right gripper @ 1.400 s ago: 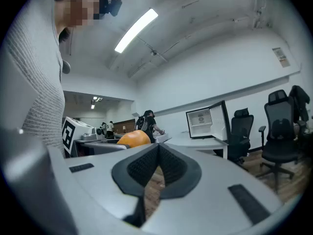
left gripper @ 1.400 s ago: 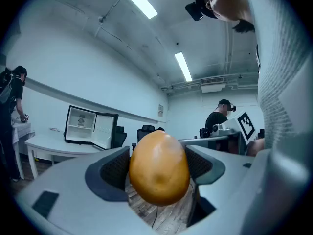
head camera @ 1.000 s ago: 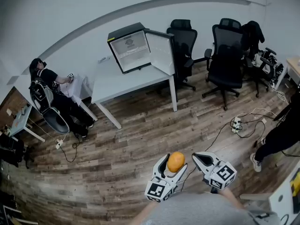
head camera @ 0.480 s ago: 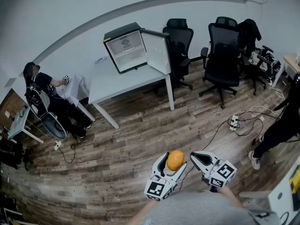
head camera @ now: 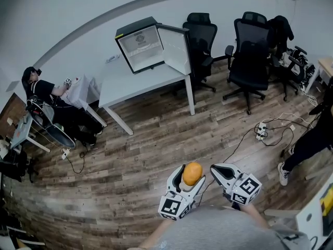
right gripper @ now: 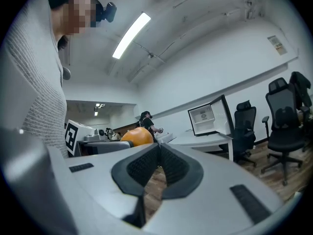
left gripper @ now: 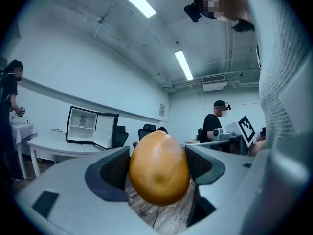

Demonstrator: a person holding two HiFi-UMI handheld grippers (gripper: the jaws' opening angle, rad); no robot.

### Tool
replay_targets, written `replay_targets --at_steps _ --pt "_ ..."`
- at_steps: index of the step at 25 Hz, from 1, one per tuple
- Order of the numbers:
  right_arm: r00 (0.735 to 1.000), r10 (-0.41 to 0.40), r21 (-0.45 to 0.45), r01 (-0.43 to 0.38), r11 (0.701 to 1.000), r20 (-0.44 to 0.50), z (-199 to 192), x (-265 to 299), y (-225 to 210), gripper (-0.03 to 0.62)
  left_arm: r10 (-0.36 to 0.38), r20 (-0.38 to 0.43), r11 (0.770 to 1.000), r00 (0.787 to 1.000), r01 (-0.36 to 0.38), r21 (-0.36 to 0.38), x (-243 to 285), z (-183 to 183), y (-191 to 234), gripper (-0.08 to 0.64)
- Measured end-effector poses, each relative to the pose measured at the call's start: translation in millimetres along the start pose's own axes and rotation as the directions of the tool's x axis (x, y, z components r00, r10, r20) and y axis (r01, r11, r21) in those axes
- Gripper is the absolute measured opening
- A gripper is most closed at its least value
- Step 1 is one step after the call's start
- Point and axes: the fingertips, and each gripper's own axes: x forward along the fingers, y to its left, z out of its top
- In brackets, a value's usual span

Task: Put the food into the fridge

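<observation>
Fridge [head camera: 143, 48] shifted slightly at upper centre, door open on the tabletop [head camera: 136, 85] to receive food. Left tongs [head camera: 191, 180] clench the orange [left gripper: 159, 168] at bottom centre for carrying. Right tongs [right gripper: 158, 163] are pinched together, empty, idle alongside.

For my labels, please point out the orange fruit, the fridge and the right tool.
orange fruit [head camera: 192, 173], head view, top surface.
fridge [head camera: 140, 46], head view, back wall.
right tool [head camera: 217, 171], head view, between its tips.

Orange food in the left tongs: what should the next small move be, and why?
Probably carry the orange food forward toward the fridge. The left tongs are shut on it, the fridge stands open on the white table across the room, and wood floor lies between. The right tongs are shut and empty.
</observation>
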Motion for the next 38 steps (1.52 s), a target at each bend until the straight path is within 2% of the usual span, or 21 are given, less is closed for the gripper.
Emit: replay_targets --at_steps 6,10,16,24,34,38 --pt "1.0 -0.003 0.013 0.003 1.0 -0.016 -6.5 11.0 -12.9 0.012 0.034 -0.005 0.999 0.999 -0.034 -0.014 4.6 -6.3 17.2 0.367" --pt "1.0 -0.019 0.007 0.019 1.0 -0.02 -3.5 33.4 -32.4 0.012 0.038 0.012 0.999 0.999 -0.038 -0.019 21.7 -4.3 45.4 0.367" --pt "0.998 -0.059 -0.003 0.059 0.998 -0.012 10.8 92.4 -73.6 0.012 0.013 -0.005 0.999 1.0 -0.013 -0.029 64.8 -2.1 112.8 0.367" --pt "0.998 -0.054 -0.013 0.054 0.998 -0.02 33.9 186.9 -116.0 0.012 0.025 0.021 0.999 0.999 -0.024 -0.024 110.9 25.5 211.5 0.367" --pt "0.999 0.003 -0.008 -0.004 1.0 -0.05 40.9 299.4 -129.5 0.012 0.085 0.032 0.996 0.996 -0.085 -0.03 116.8 39.7 317.1 0.367" --pt "0.999 0.013 -0.006 -0.013 1.0 -0.051 38.5 341.0 -127.8 0.012 0.106 0.021 0.993 0.994 -0.106 -0.043 106.1 35.0 358.2 0.367"
